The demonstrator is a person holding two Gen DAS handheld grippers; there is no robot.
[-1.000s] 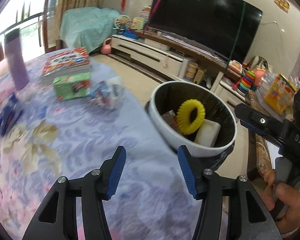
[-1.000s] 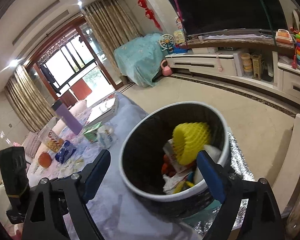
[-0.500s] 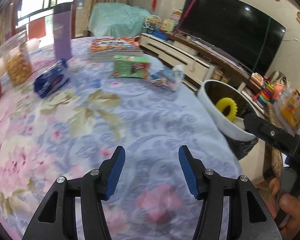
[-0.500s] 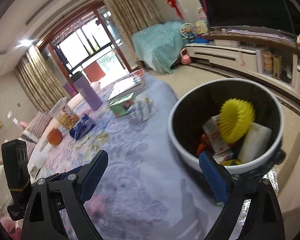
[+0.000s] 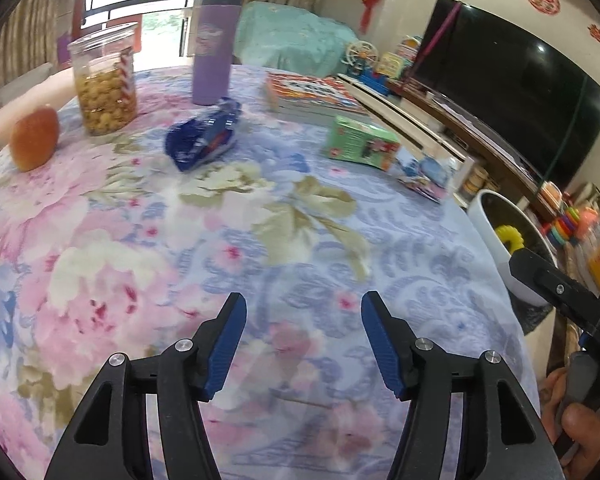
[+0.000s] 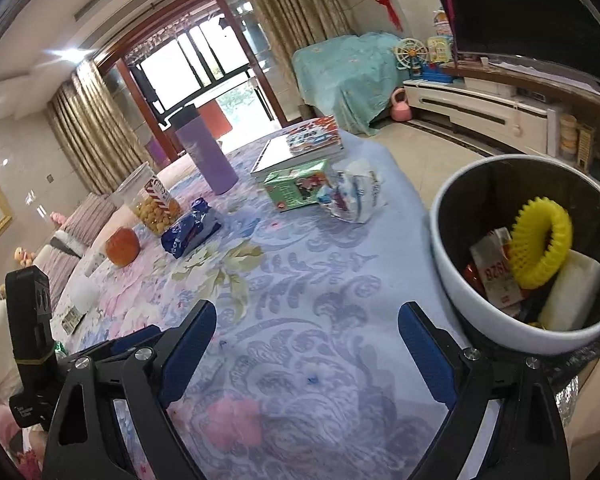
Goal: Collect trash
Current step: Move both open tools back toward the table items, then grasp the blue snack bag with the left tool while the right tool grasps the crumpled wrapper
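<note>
left tongs (image 5: pixel 302 320): jaws were opening, nothing between them, I had them over bare tablecloth (image 5: pixel 260 240).
right tongs (image 6: pixel 306 334): I saw them wide apart and empty, above the cloth just beside the bin (image 6: pixel 452 280).
bin: stood at the table edge; held a yellow ring (image 6: pixel 540 240), a red-white wrapper (image 6: pixel 496 276) and a white block (image 6: pixel 572 296).
done: I judged some trash already binned.
left, near: crumpled white-blue wrapper (image 6: pixel 352 196) lay near the table edge by the green box (image 6: pixel 296 184).
left, far: blue bag (image 5: pixel 202 140) lay mid-table, near the jar (image 5: pixel 104 80).
green box: couldn't tell if it was trash.
not trash, my guess: orange (image 5: pixel 34 138), purple bottle (image 5: pixel 214 44), books (image 5: pixel 312 92).
progress: I'd put it partway; at least two pieces to go.
</note>
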